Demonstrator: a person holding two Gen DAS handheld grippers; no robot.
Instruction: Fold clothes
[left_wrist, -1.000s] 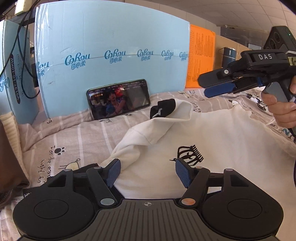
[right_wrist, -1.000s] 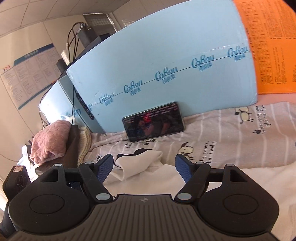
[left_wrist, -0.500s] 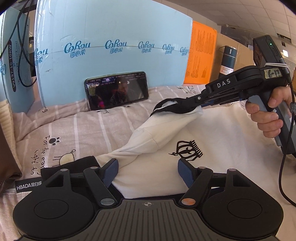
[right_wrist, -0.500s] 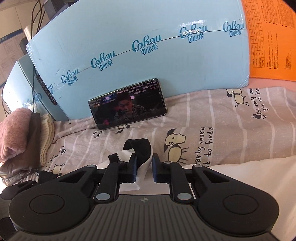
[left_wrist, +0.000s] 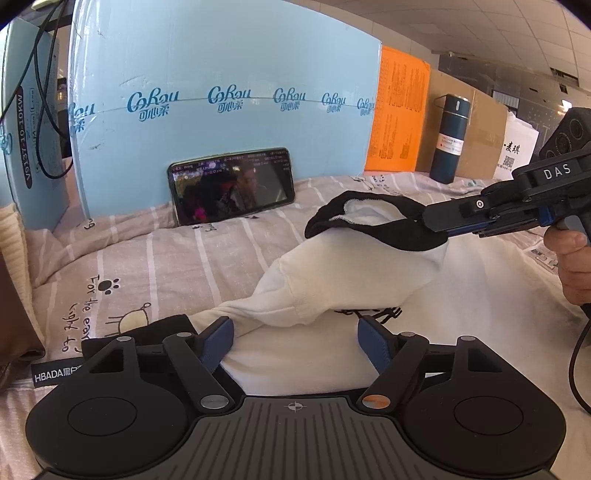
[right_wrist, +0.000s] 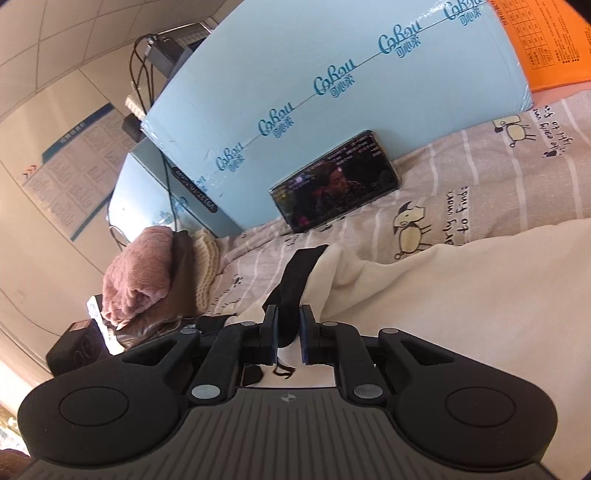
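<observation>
A white sweatshirt (left_wrist: 461, 295) with black cuffs and a black crown print lies spread on the bed. My right gripper (right_wrist: 288, 332) is shut on the black cuff (right_wrist: 295, 280) of one sleeve (left_wrist: 332, 280) and holds it lifted and folded over the body; it also shows in the left wrist view (left_wrist: 428, 225). My left gripper (left_wrist: 295, 341) is open, low over the near edge of the sweatshirt, with white cloth between its fingers but not pinched.
A phone (left_wrist: 231, 184) playing video leans on a blue foam board (left_wrist: 221, 92) at the back. A dark bottle (left_wrist: 452, 138) stands far right. Folded pink and cream knitwear (right_wrist: 147, 273) is stacked at the left. The striped sheet (left_wrist: 129, 280) covers the bed.
My right gripper closed on the black sleeve cuff, then lifted it and carried it right, over the sweatshirt's body. My left gripper stayed open near the sweatshirt's near edge.
</observation>
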